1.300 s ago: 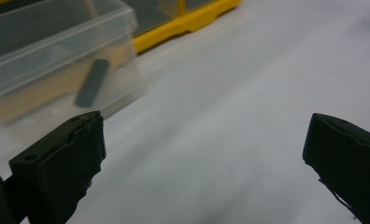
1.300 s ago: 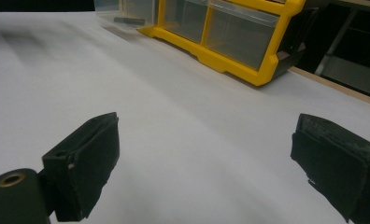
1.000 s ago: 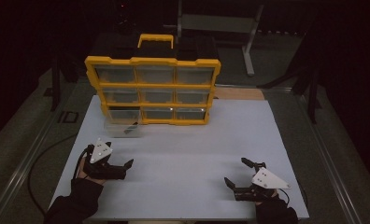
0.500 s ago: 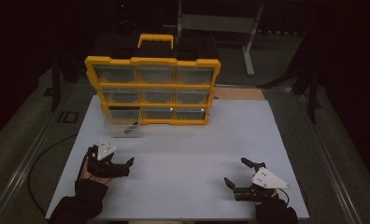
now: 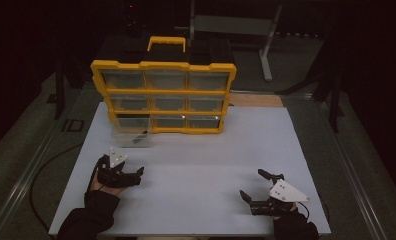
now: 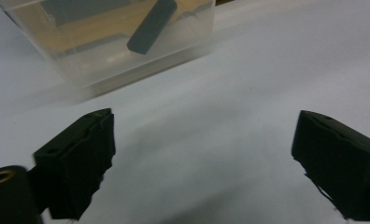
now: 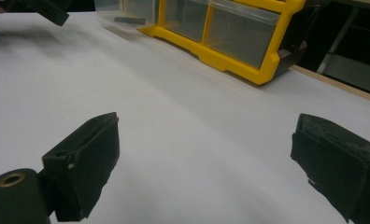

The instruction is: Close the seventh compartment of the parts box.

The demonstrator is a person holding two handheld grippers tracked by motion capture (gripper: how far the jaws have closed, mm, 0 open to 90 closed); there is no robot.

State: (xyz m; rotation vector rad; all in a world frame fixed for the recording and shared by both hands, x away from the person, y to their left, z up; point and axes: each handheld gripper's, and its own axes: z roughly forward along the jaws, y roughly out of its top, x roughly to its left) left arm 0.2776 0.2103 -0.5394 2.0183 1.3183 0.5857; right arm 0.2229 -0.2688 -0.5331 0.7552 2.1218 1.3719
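At the white table, I hold my left gripper low near the near-left corner, jaws spread wide and gripping nothing, though they have just been closing a little; the clear drawer pulled from the yellow organizer sits on the table just beyond it, toward the organizer and apart from the jaws; inside lies a dark bar, its long axis slanted across the drawer in the left gripper view; the left hand is much the nearer, so I judge the reach falls to it, forward over the drawer's near wall; its forearm comes in from the near edge with the jaws aimed rightward; my right gripper rests well apart at the near right, jaws wide and empty.
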